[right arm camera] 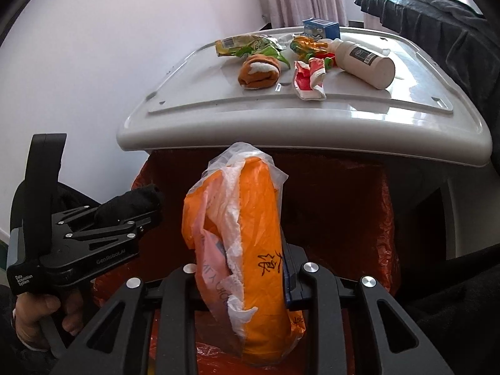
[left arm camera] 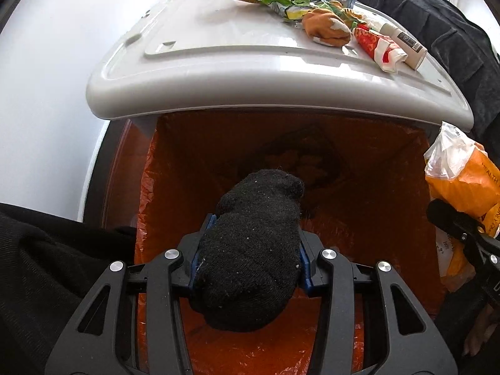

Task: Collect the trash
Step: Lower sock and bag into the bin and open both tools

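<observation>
1. The left gripper (left arm camera: 250,243) fills the lower centre of its own view; its fingers are pinching a rolled black sock (left arm camera: 253,250) from both sides, the sock's free end pointing up the frame over the orange bin liner (left arm camera: 375,187).
2. The right gripper (right arm camera: 243,268) sits at the lower centre of its view; its fingers are clamped on an orange plastic bag (right arm camera: 250,250) with clear and white film crumpled round it and black handwriting on its side; the left finger is hidden behind the bag, so the grip is judged from the blue pad (right arm camera: 289,278) pressed to its right side.
3. Both held things hang above the liner's open mouth, the bag to the right of the sock.
4. Above, in the upper half of both frames, a white lid-like surface (left arm camera: 218,72) carries a green snack wrapper (left arm camera: 281,0), an orange rolled sock (left arm camera: 326,28), a red-and-white wrapper (left arm camera: 378,48), a white bottle (left arm camera: 403,45) lying on its side and a small blue carton (right arm camera: 322,28).
5. A hand (right arm camera: 37,315) grips the left gripper's handle at the lower left of the right view.
6. Dark fabric (left arm camera: 437,31) lies at the upper right.
</observation>
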`<state>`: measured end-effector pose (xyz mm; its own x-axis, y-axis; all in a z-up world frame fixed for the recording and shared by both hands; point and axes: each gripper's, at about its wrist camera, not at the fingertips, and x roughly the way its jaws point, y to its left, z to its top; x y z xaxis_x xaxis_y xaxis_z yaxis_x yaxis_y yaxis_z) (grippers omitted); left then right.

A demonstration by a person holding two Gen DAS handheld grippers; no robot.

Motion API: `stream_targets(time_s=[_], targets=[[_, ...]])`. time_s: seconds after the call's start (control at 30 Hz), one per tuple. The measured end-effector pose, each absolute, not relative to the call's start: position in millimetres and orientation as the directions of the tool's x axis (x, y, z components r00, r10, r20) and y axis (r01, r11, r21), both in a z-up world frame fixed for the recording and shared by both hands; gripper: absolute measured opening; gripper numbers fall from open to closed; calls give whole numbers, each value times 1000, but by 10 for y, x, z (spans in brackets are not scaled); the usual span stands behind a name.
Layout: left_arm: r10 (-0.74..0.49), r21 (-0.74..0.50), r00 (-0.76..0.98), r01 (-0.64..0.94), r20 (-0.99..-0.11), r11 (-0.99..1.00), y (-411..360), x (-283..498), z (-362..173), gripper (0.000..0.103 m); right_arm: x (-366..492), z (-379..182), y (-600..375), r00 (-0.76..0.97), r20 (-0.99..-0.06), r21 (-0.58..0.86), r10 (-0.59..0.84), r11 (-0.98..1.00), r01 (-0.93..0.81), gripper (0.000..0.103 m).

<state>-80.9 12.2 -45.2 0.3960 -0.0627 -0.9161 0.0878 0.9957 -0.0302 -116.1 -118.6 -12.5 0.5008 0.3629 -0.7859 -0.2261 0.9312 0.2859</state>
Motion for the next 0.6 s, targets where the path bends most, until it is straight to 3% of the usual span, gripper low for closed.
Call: stream_targets(time_s=[0.47,0.53,0.6], targets=[[-61,-28,388,90,-920,996,111,-799,-474,45,-1167,-125,-1190,500,-787,283,362,931,-229,31],[-62,-29,376,91,-924,995,101,-803,-488,48,-1165,-130,-1188,496,-794,275,351,936,-221,38],[-46,-15,355,88,-934,996,93,-797,-526,62,-1164,-113,-1207,506,-792,272,341,940,-208,59]])
